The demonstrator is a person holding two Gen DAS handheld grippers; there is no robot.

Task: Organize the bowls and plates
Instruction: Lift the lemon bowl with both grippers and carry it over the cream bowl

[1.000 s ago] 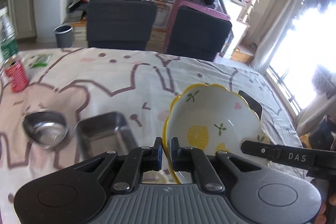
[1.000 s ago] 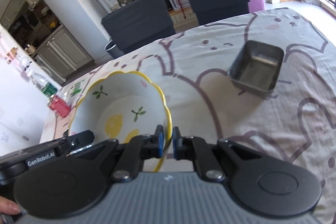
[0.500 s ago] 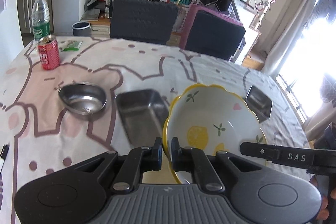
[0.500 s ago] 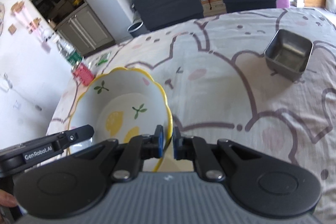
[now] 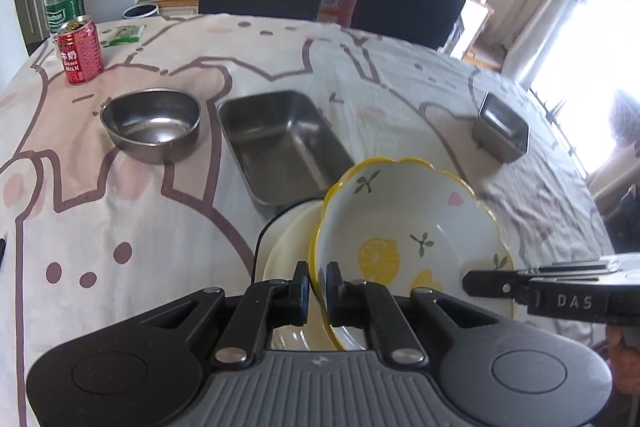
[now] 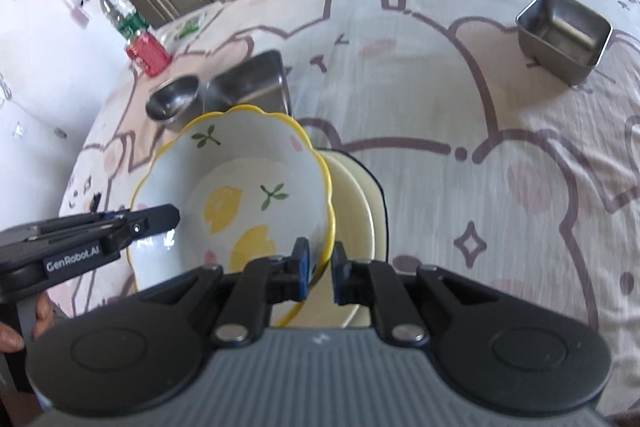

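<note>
Between the left gripper (image 5: 317, 287) jaws, pinched tight, sits the rim of the yellow-edged lemon bowl (image 5: 404, 227). On the opposite rim, the right gripper (image 6: 320, 273) jaws are opening, one pad already off the bowl's edge. That bowl rests tilted over a cream plate (image 6: 360, 195) on the cartoon-print counter (image 6: 500, 131). Beyond lie a rectangular steel tray (image 5: 280, 143), a round steel bowl (image 5: 154, 123), a small square steel tin (image 5: 502, 129) and a red milk can (image 5: 80, 51).
</note>
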